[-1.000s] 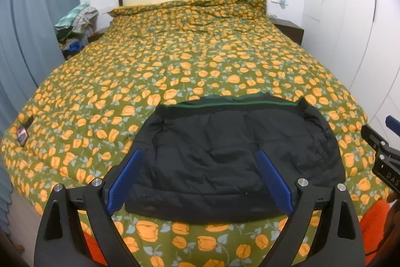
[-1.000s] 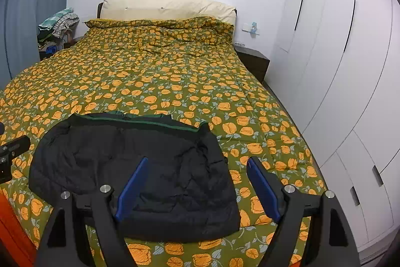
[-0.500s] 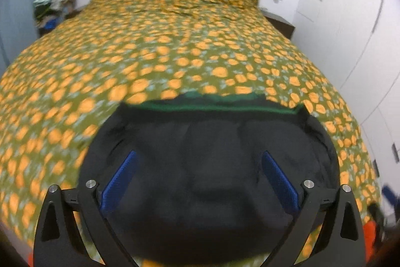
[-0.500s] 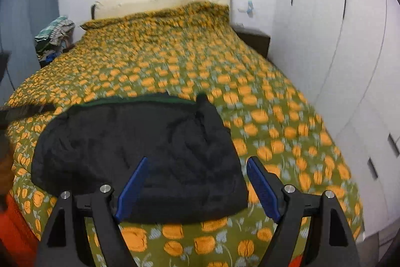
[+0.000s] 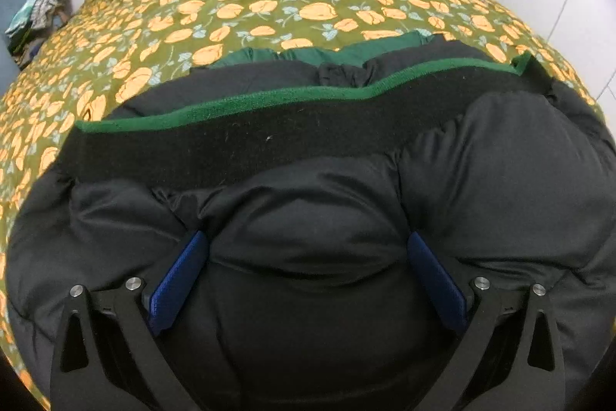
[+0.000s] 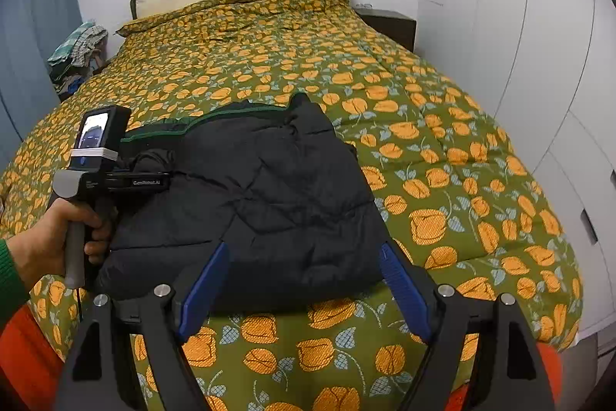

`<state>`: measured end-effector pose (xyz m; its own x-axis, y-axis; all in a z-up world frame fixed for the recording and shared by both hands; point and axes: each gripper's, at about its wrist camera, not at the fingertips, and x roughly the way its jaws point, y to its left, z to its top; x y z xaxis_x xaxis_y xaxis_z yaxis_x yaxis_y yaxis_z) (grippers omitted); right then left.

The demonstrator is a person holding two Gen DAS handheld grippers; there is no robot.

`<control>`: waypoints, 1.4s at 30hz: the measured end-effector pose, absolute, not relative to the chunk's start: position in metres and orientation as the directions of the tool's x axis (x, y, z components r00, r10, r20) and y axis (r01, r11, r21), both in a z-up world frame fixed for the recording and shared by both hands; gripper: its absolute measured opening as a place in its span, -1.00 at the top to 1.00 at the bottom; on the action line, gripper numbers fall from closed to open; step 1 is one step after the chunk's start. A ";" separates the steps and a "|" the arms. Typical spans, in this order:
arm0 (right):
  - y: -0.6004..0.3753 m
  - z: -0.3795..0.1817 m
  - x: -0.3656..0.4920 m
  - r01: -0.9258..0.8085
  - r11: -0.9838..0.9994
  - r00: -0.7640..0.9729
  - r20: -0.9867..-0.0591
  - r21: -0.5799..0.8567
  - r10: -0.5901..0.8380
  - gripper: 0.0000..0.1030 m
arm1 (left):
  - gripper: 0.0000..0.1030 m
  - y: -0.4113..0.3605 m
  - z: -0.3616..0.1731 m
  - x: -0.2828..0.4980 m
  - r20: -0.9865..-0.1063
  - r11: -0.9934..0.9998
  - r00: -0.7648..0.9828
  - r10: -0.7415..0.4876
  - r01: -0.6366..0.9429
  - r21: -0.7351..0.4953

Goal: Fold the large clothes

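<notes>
two hand-held grippers, one jacket (image 6: 261, 195), one bed (image 6: 442, 126)

Left gripper (image 5: 308, 249): black frame, blue ribbed pads, silver screw heads. Right gripper (image 6: 304, 257): same build. In right wrist view the left gripper has a grey handle, white lettering on its black body, small lit screen on top. Hand (image 6: 54, 238) w/ green knit cuff; orange clothing below.
</notes>
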<state>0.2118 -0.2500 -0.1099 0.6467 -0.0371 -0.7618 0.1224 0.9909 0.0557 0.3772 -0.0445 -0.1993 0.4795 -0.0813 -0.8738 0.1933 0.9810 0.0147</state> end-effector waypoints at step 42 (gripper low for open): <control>-0.375 -0.180 0.236 0.189 0.808 0.703 -0.652 0.558 0.286 -0.60 | -0.81 -0.039 -0.141 0.234 -0.776 0.953 0.586 -0.236 0.297 -0.065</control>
<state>0.2357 -0.3753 -0.1801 0.7027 0.2855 -0.6517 0.1888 0.8083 0.5577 0.2339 -0.0387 -0.1409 0.5856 -0.2356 -0.7756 0.2969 0.9527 -0.0652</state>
